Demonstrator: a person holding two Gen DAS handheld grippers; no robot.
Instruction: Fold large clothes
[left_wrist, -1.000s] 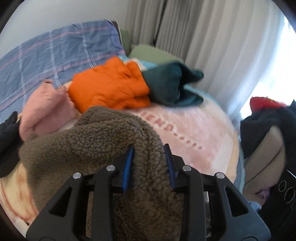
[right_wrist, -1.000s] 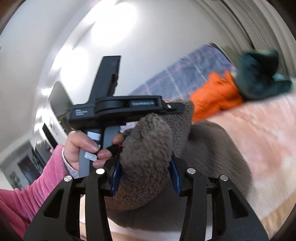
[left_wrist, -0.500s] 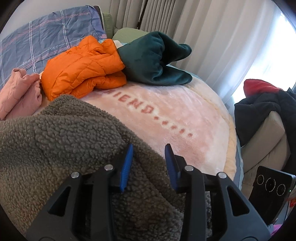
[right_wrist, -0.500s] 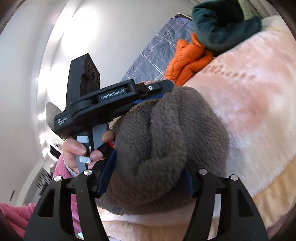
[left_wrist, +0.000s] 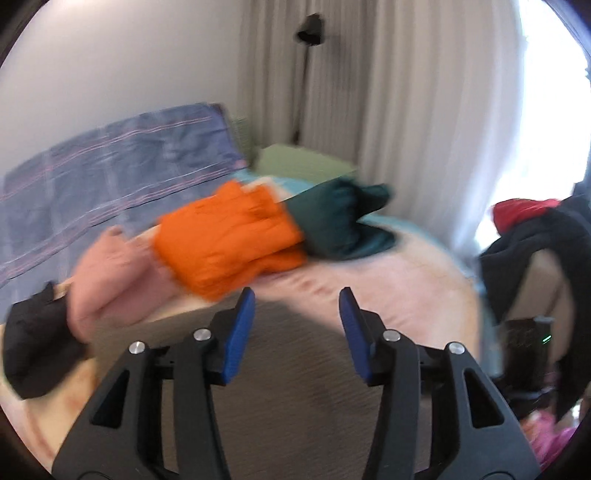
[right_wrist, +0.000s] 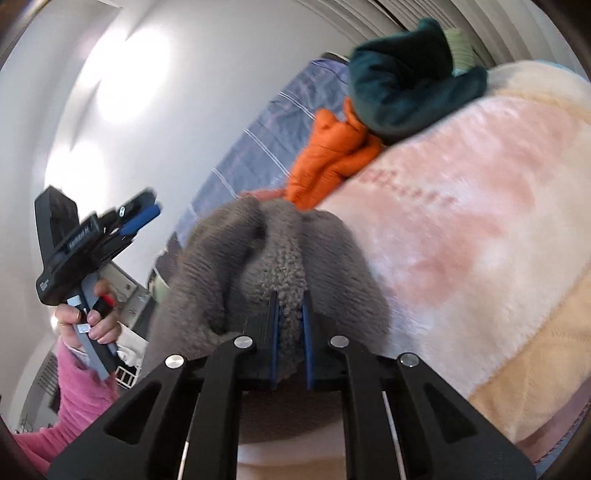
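A brown-grey fleece garment (right_wrist: 280, 266) lies bunched on the pink blanket (right_wrist: 461, 229) of the bed. My right gripper (right_wrist: 290, 306) is shut on a fold of it. My left gripper (left_wrist: 297, 310) is open and empty, raised above the fleece (left_wrist: 295, 387), which shows blurred below its fingers. In the right wrist view the left gripper (right_wrist: 142, 218) is held up to the left, apart from the fleece.
An orange puffer jacket (left_wrist: 229, 240), a dark green garment (left_wrist: 340, 221), a pink garment (left_wrist: 110, 273) and a black one (left_wrist: 33, 347) lie at the bed's far side before a blue plaid cover (left_wrist: 110, 166). A chair piled with dark clothes (left_wrist: 532, 251) stands right.
My left gripper has let go of the fleece, opened and lifted away to the left. My right gripper has closed tighter on a fold of the fleece, which has dropped lower.
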